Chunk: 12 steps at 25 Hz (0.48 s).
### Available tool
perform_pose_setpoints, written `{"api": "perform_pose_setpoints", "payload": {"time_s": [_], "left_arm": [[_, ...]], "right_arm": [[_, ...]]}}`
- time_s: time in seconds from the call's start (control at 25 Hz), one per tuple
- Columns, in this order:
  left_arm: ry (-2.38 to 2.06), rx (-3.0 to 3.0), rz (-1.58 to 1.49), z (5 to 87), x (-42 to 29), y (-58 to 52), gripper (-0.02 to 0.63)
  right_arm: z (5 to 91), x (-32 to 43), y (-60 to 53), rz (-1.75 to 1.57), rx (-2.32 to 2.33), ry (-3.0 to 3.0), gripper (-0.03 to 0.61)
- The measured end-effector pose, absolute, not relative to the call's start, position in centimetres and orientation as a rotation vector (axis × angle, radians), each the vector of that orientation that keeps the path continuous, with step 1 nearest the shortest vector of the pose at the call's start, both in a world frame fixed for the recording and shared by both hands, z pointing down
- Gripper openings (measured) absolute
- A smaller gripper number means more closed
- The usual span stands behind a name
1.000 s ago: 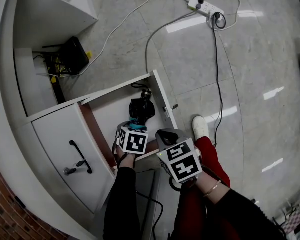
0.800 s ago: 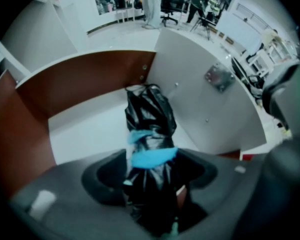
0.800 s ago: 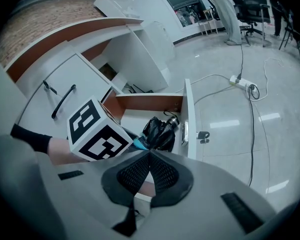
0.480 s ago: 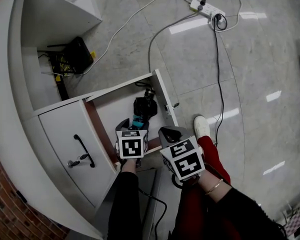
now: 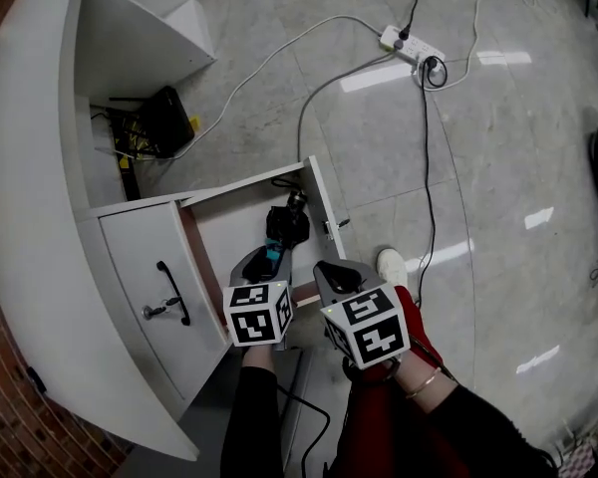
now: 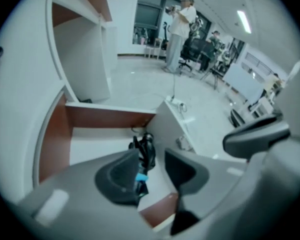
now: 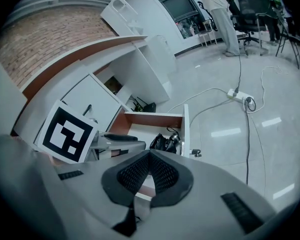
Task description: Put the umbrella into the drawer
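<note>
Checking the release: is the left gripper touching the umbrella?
Apart. The left gripper view shows the umbrella lying on the drawer floor beyond the left gripper, whose empty jaws have just been closing.

A white power strip lies on the glossy floor. A black box sits in the open niche. A black handle is fixed to the closed cabinet door.
</note>
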<state>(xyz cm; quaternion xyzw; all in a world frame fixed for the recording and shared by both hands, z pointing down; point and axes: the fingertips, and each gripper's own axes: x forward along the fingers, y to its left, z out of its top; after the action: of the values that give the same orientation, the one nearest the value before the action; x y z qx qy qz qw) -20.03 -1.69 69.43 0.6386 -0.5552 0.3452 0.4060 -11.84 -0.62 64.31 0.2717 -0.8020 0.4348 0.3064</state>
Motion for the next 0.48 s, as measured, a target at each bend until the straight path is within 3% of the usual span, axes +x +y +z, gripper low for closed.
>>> {"api": "perform_pose_setpoints", "payload": {"time_s": [0.32,0.48], "left_arm": [[-1.475,1.641,0.737,64.0,-19.4,-1.1,0.105],[-1.547,1.67,0.707,60.9,-19.3,-0.8,0.016]], "right_arm": [[60.9,-11.0,-0.6,1.108,0.738,-2.167,0.002],[59.4,-10.6,-0.5,1.093,0.755,-2.193,0.002]]}}
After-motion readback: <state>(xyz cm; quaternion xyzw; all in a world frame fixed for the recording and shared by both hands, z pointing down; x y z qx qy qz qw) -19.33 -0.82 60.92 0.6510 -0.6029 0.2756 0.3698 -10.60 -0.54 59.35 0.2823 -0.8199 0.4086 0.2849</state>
